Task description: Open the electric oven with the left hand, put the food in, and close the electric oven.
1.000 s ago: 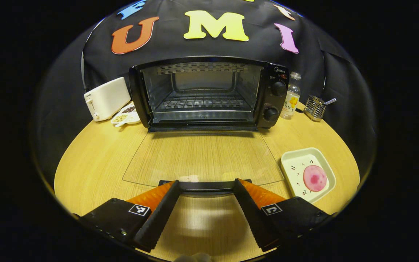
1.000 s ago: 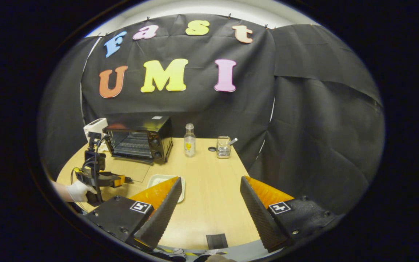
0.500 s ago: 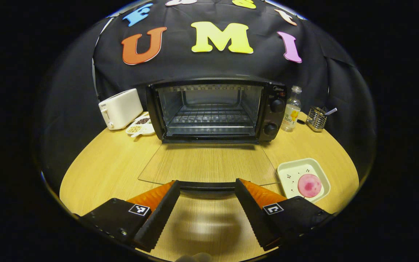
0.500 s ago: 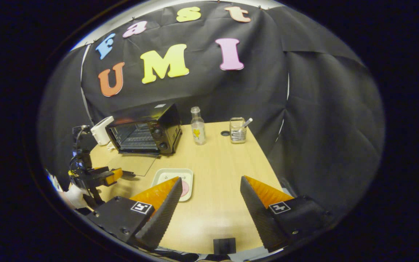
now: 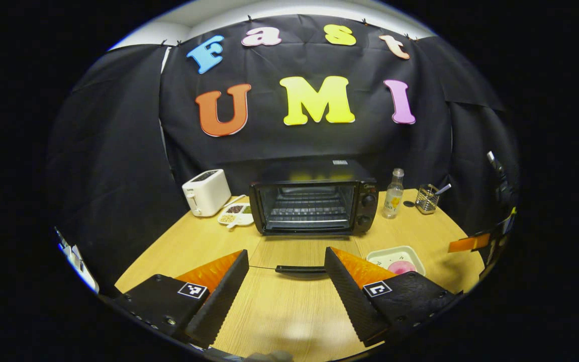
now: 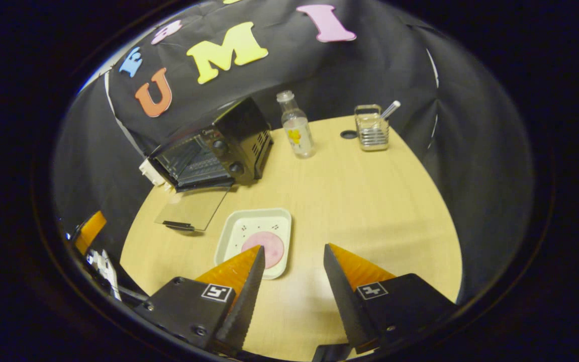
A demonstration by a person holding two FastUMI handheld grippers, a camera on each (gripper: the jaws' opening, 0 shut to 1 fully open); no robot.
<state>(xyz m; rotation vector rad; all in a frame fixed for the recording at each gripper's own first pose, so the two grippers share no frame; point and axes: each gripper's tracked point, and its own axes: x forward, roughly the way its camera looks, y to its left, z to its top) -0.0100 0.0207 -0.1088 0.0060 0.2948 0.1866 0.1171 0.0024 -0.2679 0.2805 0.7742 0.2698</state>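
Wooden counter point(image 5: 179, 249) took up the left gripper view, with the electric oven point(image 5: 313, 203) at the back, its glass door point(image 5: 294, 251) dropped flat and the handle point(image 5: 300, 270) nearest the camera. Left gripper point(image 5: 286, 274) hung above the counter, jaws wide, holding nothing. White toaster point(image 5: 206, 191) sat left of the oven, bottle point(image 5: 393, 200) right. Over in the right gripper view, the right gripper point(image 6: 292, 269) had jaws wide too, just above the pink food point(image 6: 268, 247) on its white tray point(image 6: 249, 227), oven point(image 6: 211, 148) well beyond.

Black oven point(image 5: 314, 203) open — pink food point(image 6: 265, 248) in tray point(image 6: 234, 232).
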